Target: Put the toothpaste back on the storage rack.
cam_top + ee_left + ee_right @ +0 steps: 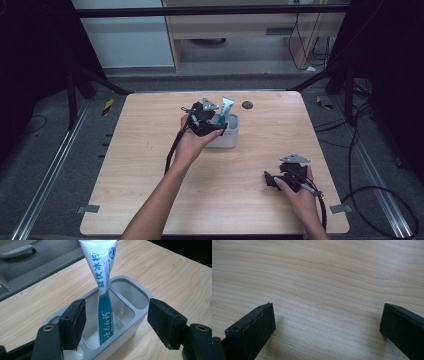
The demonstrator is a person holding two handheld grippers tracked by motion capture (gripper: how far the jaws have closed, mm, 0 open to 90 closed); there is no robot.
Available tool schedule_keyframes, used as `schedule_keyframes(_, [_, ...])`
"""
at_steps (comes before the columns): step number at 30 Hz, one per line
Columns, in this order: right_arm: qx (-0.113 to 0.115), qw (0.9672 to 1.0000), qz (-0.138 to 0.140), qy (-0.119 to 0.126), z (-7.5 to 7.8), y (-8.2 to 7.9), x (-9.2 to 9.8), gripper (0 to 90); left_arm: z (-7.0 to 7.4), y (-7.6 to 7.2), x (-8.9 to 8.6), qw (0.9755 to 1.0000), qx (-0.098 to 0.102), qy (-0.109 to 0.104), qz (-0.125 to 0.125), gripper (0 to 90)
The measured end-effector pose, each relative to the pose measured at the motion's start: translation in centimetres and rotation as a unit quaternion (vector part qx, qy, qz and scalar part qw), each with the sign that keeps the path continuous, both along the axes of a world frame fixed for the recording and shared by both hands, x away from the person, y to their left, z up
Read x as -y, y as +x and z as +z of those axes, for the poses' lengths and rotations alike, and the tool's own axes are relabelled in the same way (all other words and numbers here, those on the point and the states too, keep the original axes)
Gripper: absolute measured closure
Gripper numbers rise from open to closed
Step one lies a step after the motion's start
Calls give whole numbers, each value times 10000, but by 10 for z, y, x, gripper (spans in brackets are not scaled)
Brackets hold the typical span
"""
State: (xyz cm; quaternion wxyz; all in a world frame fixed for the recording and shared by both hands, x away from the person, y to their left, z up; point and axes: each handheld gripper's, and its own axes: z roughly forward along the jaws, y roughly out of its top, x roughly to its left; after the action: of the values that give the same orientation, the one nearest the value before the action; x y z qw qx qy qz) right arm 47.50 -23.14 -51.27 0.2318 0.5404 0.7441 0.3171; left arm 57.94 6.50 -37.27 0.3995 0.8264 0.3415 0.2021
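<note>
A white and teal toothpaste tube (104,277) stands upright, crimped end up, in the middle compartment of a white holder (141,291). In the high view the tube (227,107) and holder (231,140) sit at the table's middle back. My left gripper (117,320) is at the holder's rim with a jaw on either side of the tube and a gap between each pad and the tube. From above, the left gripper (218,126) is at the holder's left side. My right gripper (270,180) rests low over the front right of the table, and its jaws (327,322) stand wide apart over bare wood.
A small dark round disc (247,105) lies on the wooden table (150,165) just behind and right of the holder. The holder's two outer compartments (128,291) hold nothing. Black frame posts and cables line the floor around the table.
</note>
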Motion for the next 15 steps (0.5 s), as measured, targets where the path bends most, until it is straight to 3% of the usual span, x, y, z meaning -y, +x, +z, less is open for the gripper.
schedule_keyframes(15, [-1, 10000, 0, 2, 0, 0, 0, 3, 4, -20, 10, 9994, -26, 165, -295, 145])
